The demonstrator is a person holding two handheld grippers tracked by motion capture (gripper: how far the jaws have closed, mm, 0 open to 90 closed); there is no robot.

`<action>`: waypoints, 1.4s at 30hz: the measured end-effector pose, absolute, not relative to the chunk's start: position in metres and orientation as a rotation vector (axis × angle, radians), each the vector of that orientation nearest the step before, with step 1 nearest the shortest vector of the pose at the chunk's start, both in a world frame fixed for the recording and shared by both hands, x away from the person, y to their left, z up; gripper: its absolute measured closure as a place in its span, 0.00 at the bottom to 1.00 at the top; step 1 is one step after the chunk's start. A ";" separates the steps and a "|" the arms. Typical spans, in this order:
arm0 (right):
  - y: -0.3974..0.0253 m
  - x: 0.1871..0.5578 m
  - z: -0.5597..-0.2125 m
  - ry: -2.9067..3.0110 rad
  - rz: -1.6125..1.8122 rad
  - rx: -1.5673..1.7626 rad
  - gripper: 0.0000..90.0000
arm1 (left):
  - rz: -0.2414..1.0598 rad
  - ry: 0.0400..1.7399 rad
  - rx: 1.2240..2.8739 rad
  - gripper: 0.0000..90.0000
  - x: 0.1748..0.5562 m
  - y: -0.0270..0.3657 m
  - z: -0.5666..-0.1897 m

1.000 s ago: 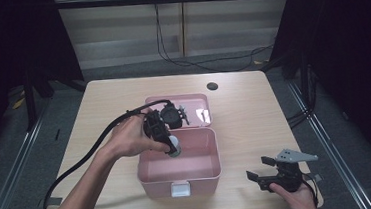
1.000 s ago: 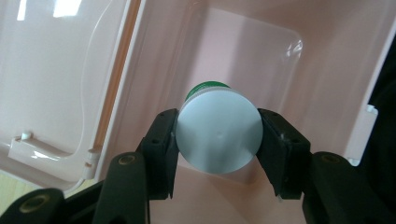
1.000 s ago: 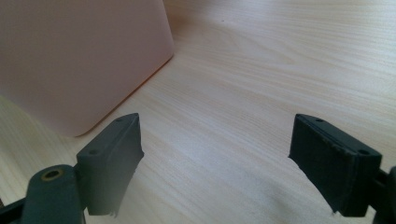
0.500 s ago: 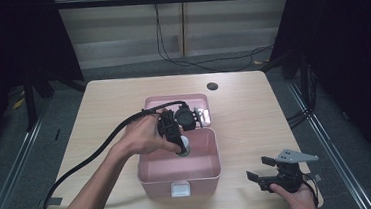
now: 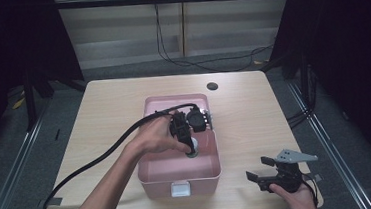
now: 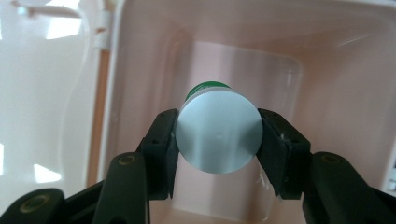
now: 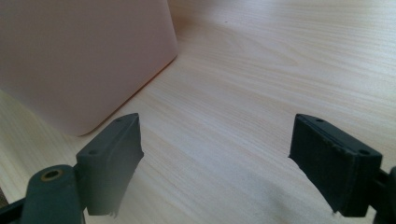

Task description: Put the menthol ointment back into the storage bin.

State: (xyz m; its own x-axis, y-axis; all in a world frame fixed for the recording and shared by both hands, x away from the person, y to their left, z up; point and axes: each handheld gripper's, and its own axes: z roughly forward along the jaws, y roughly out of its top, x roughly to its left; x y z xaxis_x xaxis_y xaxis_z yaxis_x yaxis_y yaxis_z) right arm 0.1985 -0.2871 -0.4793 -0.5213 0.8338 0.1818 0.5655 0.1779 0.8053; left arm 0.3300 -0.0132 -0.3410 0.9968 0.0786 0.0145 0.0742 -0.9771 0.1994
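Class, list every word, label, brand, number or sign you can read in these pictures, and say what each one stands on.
None can be read.
The round grey end of the bottle in the left gripper is blank.
The pink box has a white front latch with no print.
The right gripper shows no lettering.

High view: fixed above, looks fwd/down over whole table [image 5: 104,111]. Left gripper view: close, aims down into pink box [image 6: 140,28]. Right gripper view: low, near tabletop; all share that box.
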 end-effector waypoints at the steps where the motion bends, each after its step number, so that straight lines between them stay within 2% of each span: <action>1: -0.287 0.198 -0.479 2.155 1.270 1.337 0.18 | 0.033 0.114 2.939 0.57 0.330 -0.013 -0.341; 23: -0.286 0.198 -0.479 2.165 1.268 1.326 0.18 | -0.016 0.086 2.971 0.57 0.336 -0.041 -0.381; 42: -0.286 0.198 -0.479 2.168 1.267 1.326 0.18 | -0.058 0.085 2.977 0.57 0.338 -0.052 -0.400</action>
State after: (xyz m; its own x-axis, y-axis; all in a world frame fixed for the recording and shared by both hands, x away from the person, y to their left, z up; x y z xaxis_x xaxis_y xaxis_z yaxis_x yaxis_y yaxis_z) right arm 0.1985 -0.2863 -0.4792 -0.5284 0.8296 0.1804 0.5642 0.1843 0.8048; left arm 0.3375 -0.0516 -0.3996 0.9976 0.0537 -0.0432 0.0600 -0.9851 0.1610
